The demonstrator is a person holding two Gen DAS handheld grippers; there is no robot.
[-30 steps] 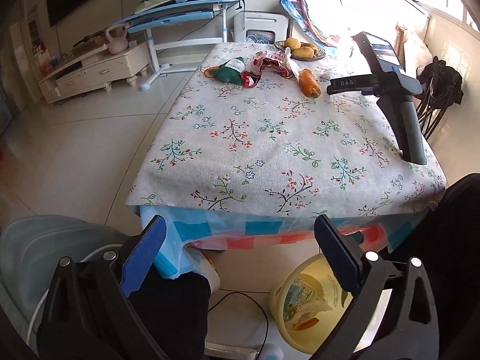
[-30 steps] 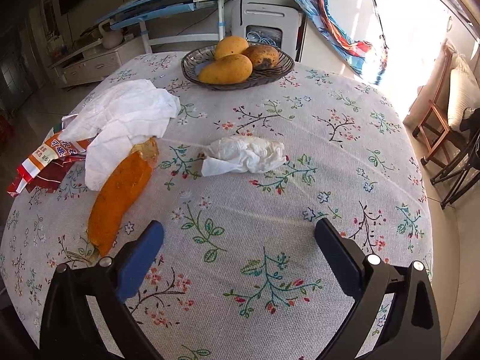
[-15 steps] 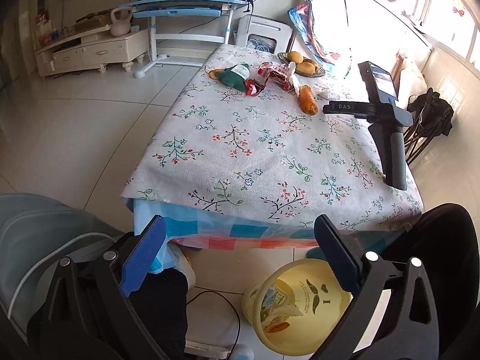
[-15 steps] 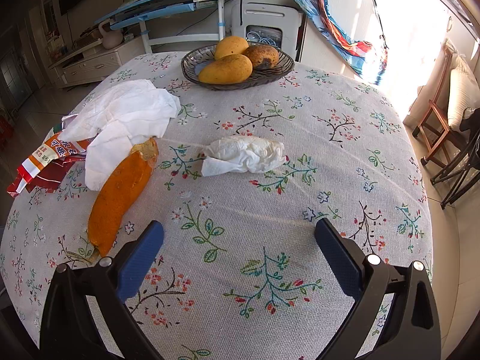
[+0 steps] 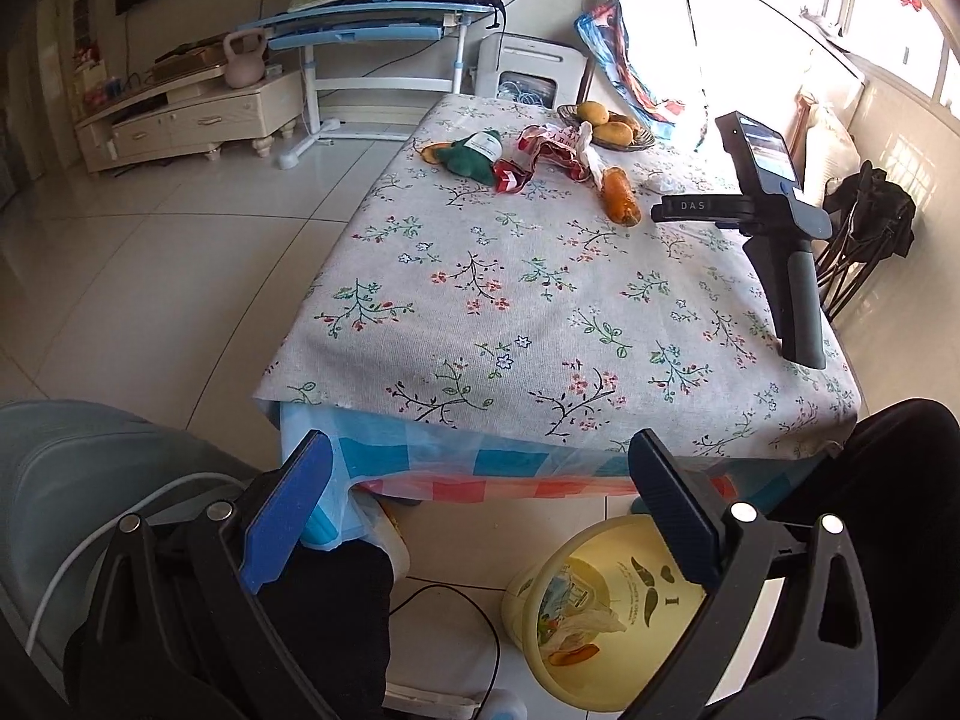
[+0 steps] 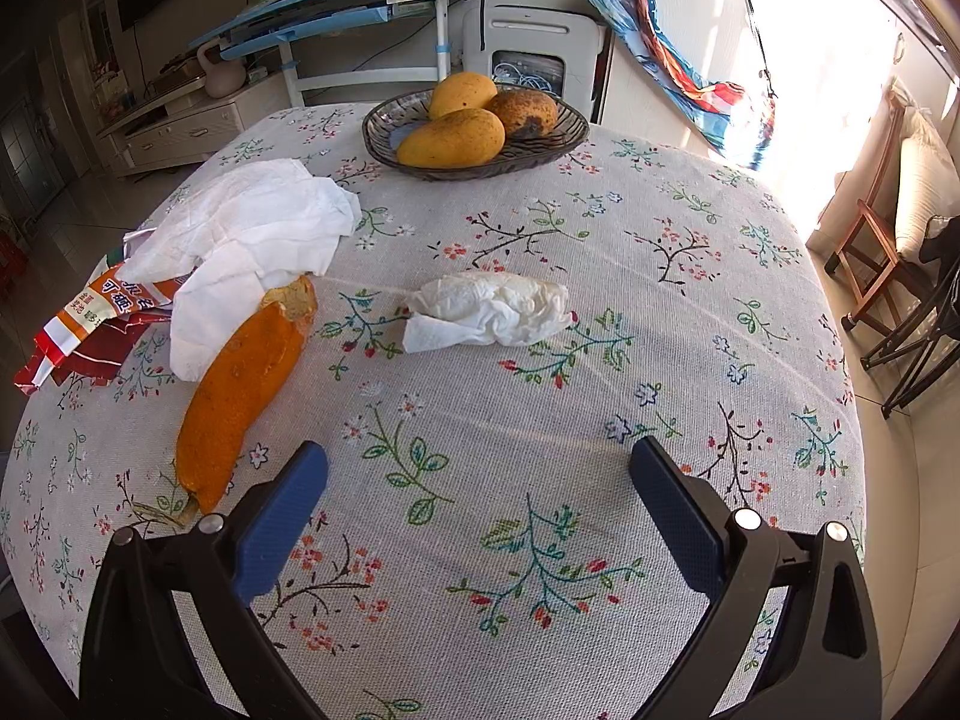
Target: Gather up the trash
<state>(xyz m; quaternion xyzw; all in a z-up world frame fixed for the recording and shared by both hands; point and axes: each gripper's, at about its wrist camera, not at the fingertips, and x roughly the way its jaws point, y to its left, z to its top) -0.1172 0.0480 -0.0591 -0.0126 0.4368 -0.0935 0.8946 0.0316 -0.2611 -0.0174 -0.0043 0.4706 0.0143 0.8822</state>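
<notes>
A crumpled white tissue lies mid-table, straight ahead of my open right gripper, which hovers over the cloth with nothing between its fingers. An orange peel lies to the left, beside a larger white tissue and a red snack wrapper. My left gripper is open and empty, held off the table's near end above a yellow bin on the floor that holds some trash. From there the right gripper's body shows over the table, near the peel, wrapper and a green item.
A bowl of mangoes stands at the far end of the flowered table. Folding chairs stand at the right. A person's dark-clad legs and a grey seat are beside the bin. A cable runs on the floor.
The left gripper has risen and drawn back a little, so the table and bin sit lower and smaller in its view. The right gripper has stayed still.
</notes>
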